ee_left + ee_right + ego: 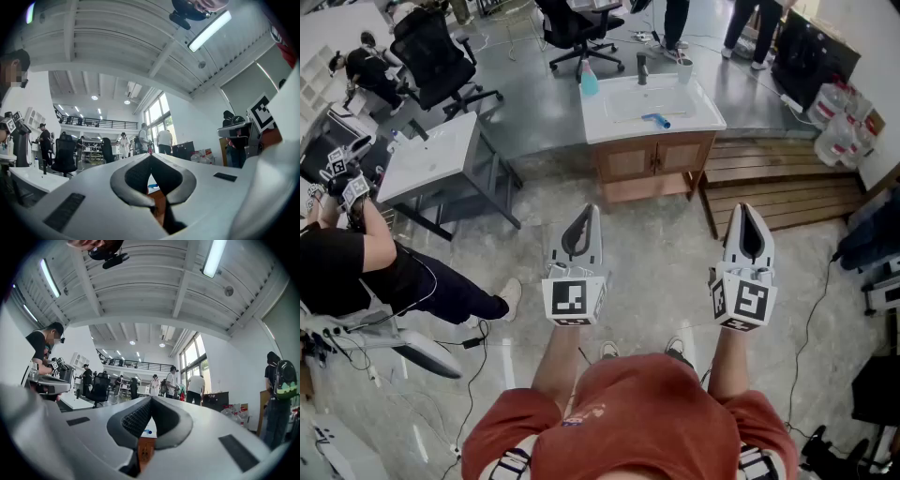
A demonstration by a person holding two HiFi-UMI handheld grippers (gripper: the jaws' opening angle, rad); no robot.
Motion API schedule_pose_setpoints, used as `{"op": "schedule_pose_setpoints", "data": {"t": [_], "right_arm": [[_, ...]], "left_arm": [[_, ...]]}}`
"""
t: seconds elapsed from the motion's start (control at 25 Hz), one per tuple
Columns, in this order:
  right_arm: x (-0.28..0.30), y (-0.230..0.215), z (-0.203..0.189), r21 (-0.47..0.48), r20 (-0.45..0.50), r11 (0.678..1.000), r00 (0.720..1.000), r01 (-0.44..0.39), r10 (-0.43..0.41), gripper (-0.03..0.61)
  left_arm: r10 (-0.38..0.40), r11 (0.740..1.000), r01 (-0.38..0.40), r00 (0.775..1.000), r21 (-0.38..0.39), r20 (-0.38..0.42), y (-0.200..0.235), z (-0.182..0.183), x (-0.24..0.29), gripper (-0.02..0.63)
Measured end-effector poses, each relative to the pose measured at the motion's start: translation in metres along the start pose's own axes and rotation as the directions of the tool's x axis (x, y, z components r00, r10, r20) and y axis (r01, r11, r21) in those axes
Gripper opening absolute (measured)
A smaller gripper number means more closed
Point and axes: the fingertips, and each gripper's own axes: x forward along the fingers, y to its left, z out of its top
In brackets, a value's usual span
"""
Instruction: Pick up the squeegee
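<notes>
The squeegee is a small blue tool lying on the white sink counter of a wooden vanity, far ahead of me. In both gripper views it shows only as a blue speck through the gap behind the jaws. My left gripper and right gripper are held side by side at chest height over the floor, well short of the vanity. Both point toward it. Each one's jaws meet at the tip, shut, with nothing between them.
A spray bottle and a faucet stand on the counter. A wooden pallet deck lies right of the vanity. A second white sink table, office chairs and a seated person are at left. Cables cross the floor.
</notes>
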Motion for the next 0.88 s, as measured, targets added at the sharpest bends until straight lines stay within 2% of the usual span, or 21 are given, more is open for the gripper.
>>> {"op": "schedule_pose_setpoints", "data": {"t": [0.2, 0.56, 0.88], "right_arm": [[0.002, 0.02, 0.002, 0.001, -0.006, 1.0, 1.0, -0.009, 0.009, 0.008], [-0.002, 0.082, 0.008, 0.012, -0.021, 0.999, 0.999, -0.03, 0.03, 0.008], [-0.019, 0.133, 0.004, 0.043, -0.032, 0.999, 0.999, 0.01, -0.009, 0.008]], "left_arm": [[0.003, 1.0, -0.003, 1.0, -0.007, -0.007, 0.016, 0.0, -0.006, 0.017], [-0.01, 1.0, 0.01, 1.0, 0.006, -0.005, 0.062, 0.002, -0.036, 0.018], [-0.048, 0.999, 0.048, 0.999, 0.009, -0.017, 0.1, -0.005, -0.065, 0.017]]}}
